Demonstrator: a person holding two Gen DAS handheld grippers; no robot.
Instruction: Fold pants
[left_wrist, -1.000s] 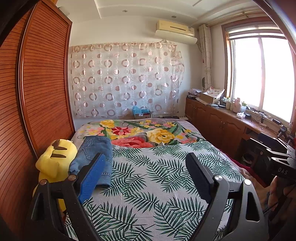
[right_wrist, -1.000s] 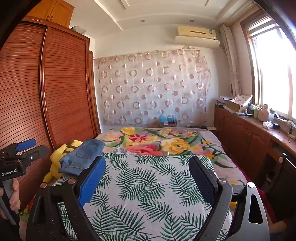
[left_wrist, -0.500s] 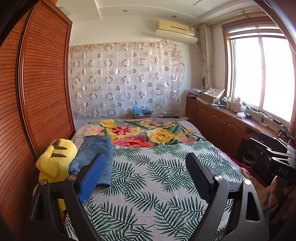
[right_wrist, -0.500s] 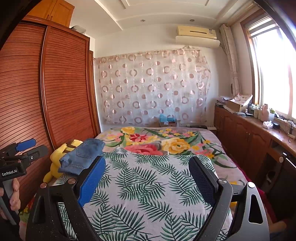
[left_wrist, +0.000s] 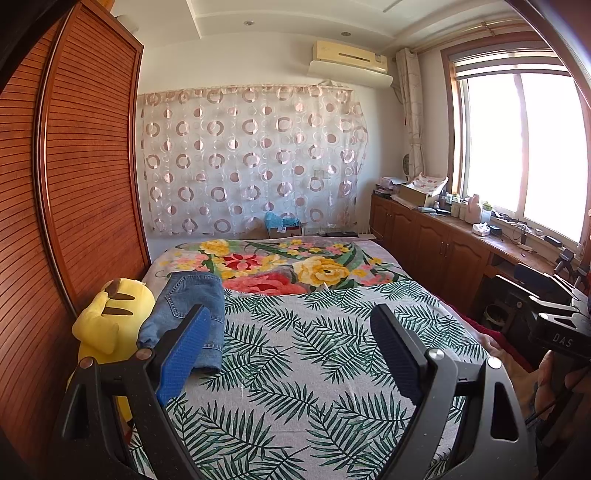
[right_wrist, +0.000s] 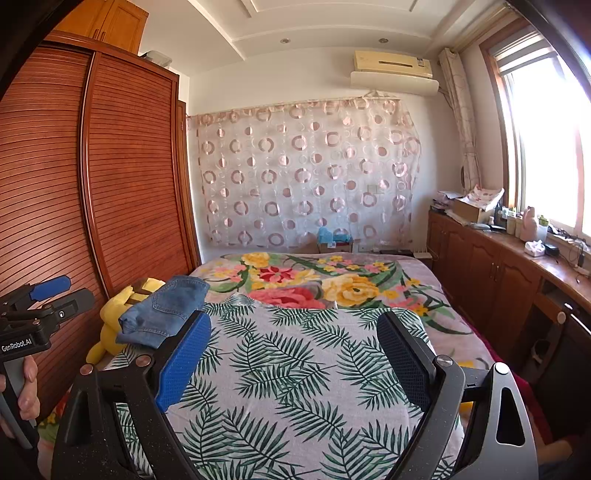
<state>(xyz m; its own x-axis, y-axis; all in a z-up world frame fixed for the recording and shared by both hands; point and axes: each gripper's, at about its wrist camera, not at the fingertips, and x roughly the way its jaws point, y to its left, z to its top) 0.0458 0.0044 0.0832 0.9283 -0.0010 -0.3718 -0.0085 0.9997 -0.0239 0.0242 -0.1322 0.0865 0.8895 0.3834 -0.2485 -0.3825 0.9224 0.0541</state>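
Both looking forward from the foot of the bed (left_wrist: 295, 369), tilted slightly down toward the far curtain (left_wrist: 251, 158), side by side, sharing bed, folded jeans (right_wrist: 162, 312), wardrobe (right_wrist: 129, 177) and window-side cabinets (right_wrist: 491, 277).

The blue denim pants (left_wrist: 186, 314) are lying folded into a compact, thick bundle on the bed, ahead of the tool and off to its left, just beyond the tip of the left finger. In the right wrist view the faded jeans (right_wrist: 164, 310) are sitting flat and level, stitched seams and a pocket showing on top, a folded edge facing the tool.
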